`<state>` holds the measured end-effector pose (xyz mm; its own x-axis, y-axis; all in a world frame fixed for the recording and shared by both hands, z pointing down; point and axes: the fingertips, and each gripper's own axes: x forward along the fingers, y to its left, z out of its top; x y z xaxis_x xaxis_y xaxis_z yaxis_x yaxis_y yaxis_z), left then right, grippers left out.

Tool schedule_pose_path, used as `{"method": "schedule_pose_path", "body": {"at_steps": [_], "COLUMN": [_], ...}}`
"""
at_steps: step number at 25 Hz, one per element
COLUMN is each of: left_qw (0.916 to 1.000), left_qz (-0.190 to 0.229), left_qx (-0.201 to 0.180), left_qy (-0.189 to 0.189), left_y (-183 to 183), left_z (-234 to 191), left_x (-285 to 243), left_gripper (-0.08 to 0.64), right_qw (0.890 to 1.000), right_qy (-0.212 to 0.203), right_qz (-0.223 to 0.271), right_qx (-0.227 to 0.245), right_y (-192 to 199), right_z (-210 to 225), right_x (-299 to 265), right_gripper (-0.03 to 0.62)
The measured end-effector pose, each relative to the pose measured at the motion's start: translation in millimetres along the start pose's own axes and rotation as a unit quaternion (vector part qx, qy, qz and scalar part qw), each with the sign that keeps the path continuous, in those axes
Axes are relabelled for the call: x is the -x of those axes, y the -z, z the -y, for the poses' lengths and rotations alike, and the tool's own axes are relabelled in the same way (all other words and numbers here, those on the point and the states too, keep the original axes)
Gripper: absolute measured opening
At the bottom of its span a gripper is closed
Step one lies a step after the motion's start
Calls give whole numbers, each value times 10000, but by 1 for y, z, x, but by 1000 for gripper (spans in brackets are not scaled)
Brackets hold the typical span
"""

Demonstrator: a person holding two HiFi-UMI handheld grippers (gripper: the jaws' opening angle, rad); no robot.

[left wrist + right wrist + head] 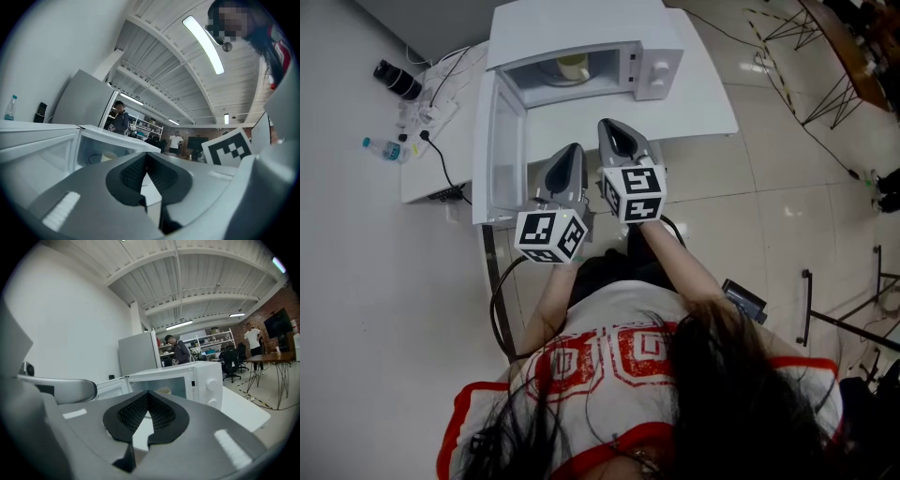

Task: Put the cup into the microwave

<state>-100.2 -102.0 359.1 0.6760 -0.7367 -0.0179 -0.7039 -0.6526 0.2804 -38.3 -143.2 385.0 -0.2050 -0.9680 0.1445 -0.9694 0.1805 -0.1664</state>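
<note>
A pale cup (573,67) stands inside the white microwave (656,66), whose door (502,141) hangs open to the left. Both grippers hover over the white table in front of the oven, apart from the cup. My left gripper (572,150) is shut with nothing between its jaws, just right of the open door. Beside it my right gripper (614,127) is shut and empty too, pointing at the oven's opening. In the left gripper view the cup (110,155) shows through the door glass beyond the shut gripper (146,157). The right gripper view shows the cup (164,391) above its shut gripper (148,394).
The white table (698,103) carries the microwave. On the surface to its left lie a water bottle (384,148), a black cylinder (397,80) and a power strip with cables (431,117). Metal table legs (825,89) stand at the right. People stand far back in the room.
</note>
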Motion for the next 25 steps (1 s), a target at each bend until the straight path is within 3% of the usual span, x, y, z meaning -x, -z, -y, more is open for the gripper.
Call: {"method": "schedule_pose_path", "body": {"at_steps": [14,25], "left_qw": [9998,9998], "left_qz": [35,55], "left_qx": [167,123], "left_qy": [92,154], "left_y": [5,4], "left_z": [23,45], "left_x": [18,14], "left_gripper": [-9,-9], "right_qw": [9999,10000], "right_qy": [-77,-66], "right_qz": [22,43], "right_qx": [-125,59], "right_y": [-10,-11], "right_z": [-21,-13], "right_x": [72,105], "right_gripper": [2,2]}}
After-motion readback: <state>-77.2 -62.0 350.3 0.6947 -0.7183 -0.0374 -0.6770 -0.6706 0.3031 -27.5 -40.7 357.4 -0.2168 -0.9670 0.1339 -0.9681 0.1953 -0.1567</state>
